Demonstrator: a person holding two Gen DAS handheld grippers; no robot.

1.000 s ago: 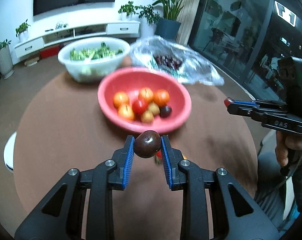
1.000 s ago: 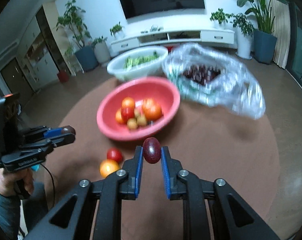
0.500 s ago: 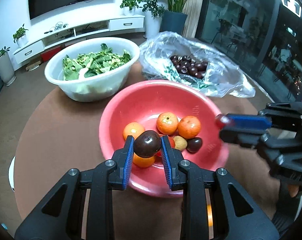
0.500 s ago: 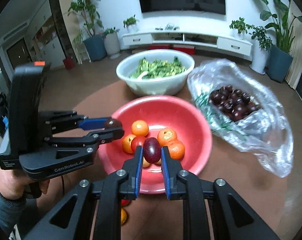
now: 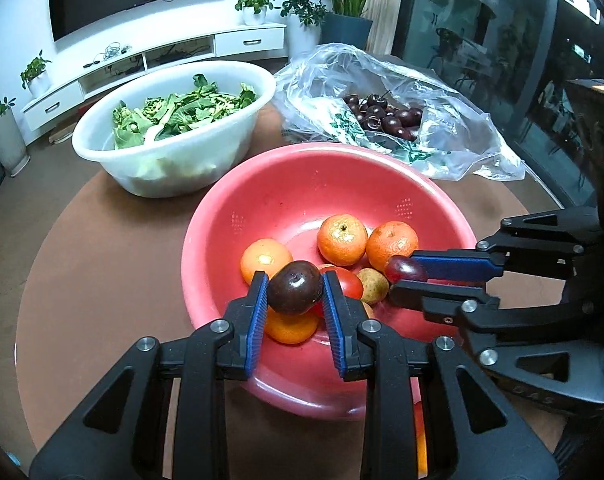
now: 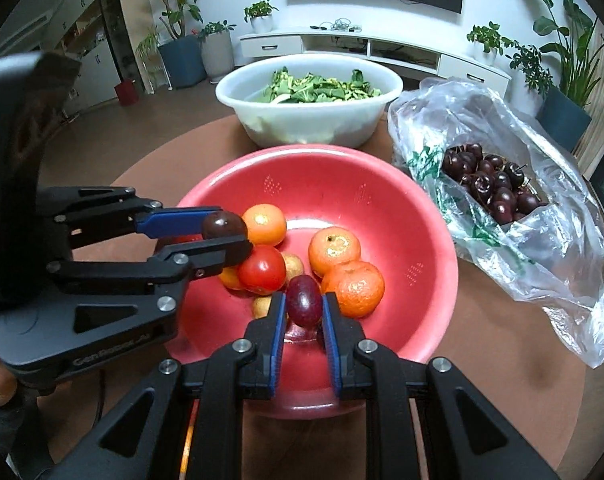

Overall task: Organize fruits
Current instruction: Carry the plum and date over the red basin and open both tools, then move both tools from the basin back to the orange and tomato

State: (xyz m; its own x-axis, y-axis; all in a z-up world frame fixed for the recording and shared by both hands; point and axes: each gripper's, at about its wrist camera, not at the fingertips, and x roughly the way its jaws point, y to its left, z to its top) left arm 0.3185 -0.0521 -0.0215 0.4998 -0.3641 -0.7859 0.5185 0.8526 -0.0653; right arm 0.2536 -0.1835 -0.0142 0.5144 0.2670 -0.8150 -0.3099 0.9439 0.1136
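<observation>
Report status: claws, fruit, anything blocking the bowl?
Left claw shut on dark plum. Right claw shut on purple plum. Both over red bowl. Claws close together; nothing else blocking.

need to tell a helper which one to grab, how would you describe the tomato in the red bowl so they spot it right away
Start at the big red bowl in the middle of the round brown table, in front of the white bowl of greens. In the fruit heap at its bottom, look toward the left, just under the left gripper. The tomato is the only glossy, smooth red fruit there; its neighbours are dimpled orange mandarins.
</observation>
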